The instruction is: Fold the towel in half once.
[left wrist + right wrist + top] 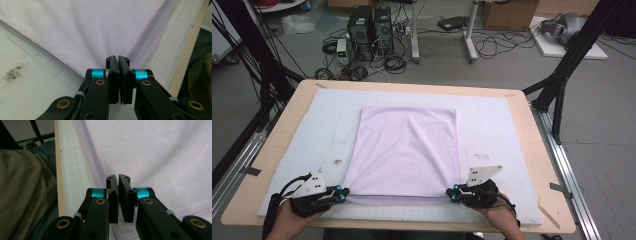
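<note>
A lilac towel [407, 150] lies flat on a white gridded mat [497, 120] that covers the wooden table [412, 86]. My left gripper [344, 194] is at the towel's near left corner. In the left gripper view its jaws [118, 58] are shut, and the stitched corner of the towel [87, 27] runs in between the tips. My right gripper [452, 194] is at the near right corner. Its jaws [118, 177] are shut on the hem of the towel [162, 157]. A second layer of cloth shows under the near edge.
A dark stain [13, 72] marks the mat left of the towel. The table's near edge [60, 182] lies close behind both grippers, with the person's lap beyond it. Computer towers [369, 30], cables and black frame legs [562, 75] stand on the floor past the table.
</note>
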`<move>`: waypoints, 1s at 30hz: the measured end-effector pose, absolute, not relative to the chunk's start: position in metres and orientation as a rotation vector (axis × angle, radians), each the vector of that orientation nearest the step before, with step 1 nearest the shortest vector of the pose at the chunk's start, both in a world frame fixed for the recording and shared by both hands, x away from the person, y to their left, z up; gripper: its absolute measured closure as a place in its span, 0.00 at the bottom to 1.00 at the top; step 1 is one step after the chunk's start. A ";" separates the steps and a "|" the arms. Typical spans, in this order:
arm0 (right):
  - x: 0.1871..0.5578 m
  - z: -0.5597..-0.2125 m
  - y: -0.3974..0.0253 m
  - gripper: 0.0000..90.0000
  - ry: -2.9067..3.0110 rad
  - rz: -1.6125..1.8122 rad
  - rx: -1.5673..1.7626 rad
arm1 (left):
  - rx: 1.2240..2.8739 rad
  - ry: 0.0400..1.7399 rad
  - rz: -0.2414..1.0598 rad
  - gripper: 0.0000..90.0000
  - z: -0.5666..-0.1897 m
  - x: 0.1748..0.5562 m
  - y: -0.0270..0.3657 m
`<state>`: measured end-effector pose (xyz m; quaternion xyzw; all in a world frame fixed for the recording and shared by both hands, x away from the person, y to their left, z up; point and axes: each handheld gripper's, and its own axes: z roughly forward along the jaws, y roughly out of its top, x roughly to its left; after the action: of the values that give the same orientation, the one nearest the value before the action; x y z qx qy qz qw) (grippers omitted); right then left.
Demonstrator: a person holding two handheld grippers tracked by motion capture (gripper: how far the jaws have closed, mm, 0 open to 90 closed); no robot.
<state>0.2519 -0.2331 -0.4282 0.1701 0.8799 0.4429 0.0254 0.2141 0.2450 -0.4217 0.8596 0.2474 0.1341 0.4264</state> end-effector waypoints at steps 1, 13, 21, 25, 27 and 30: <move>0.250 -0.427 -0.234 0.96 2.718 1.374 0.521 | 2.153 0.610 0.335 0.97 -0.421 0.212 0.245; 0.253 -0.431 -0.236 0.84 2.746 1.415 0.563 | 2.190 0.627 0.297 0.83 -0.433 0.216 0.241; 0.267 -0.434 -0.239 0.73 2.697 1.371 0.642 | 2.184 0.649 0.294 0.81 -0.437 0.227 0.240; 0.275 -0.432 -0.239 0.65 2.670 1.358 0.677 | 2.133 0.657 0.304 0.74 -0.431 0.235 0.238; 0.279 -0.430 -0.238 0.58 2.655 1.366 0.699 | 2.120 0.663 0.306 0.71 -0.429 0.241 0.236; 0.286 -0.427 -0.237 0.54 2.639 1.377 0.712 | 2.091 0.679 0.281 0.66 -0.427 0.250 0.235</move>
<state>0.2859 -0.2375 -0.4272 0.2323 0.8616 0.4495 0.0406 0.2502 0.2351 -0.4273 0.8442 0.2742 0.1135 0.4464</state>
